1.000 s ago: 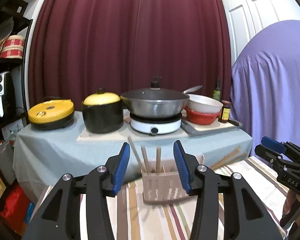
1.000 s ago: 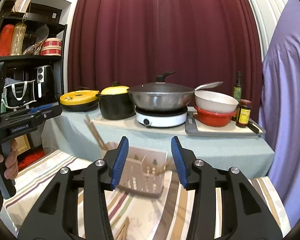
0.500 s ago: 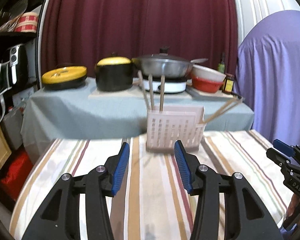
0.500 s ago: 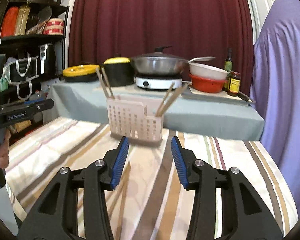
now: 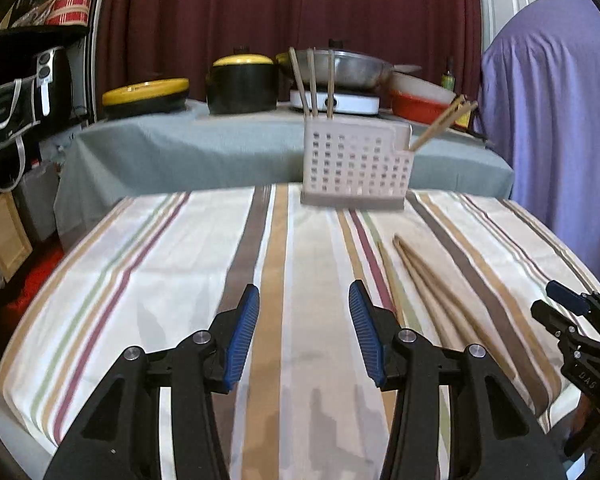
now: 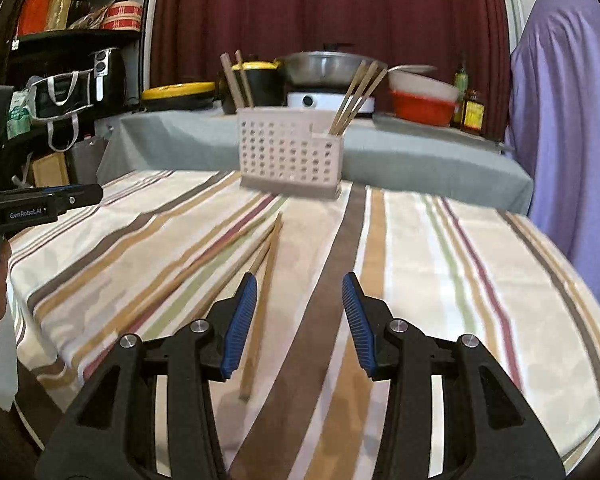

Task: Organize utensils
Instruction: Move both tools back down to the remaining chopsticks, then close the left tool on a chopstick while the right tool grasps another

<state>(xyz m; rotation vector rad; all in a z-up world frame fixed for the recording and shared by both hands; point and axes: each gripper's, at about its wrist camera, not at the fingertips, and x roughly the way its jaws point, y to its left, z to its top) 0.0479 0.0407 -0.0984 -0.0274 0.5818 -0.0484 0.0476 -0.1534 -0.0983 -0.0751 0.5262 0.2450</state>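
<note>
On the striped surface [image 6: 440, 280] the loose chopsticks [image 6: 260, 280] lie lengthwise toward the holder [image 6: 288, 160] — nearest our right tongs [image 6: 296, 320]; both tongs half open, empty.

Left gripper's black plastic body [image 6: 24, 212], as I see it from the right wrist camera: "GenRobot.AI" in white letters.
Right gripper's black plastic body [image 5: 588, 374], as I see it from the left wrist camera: "DAS", faintly embossed.
</note>
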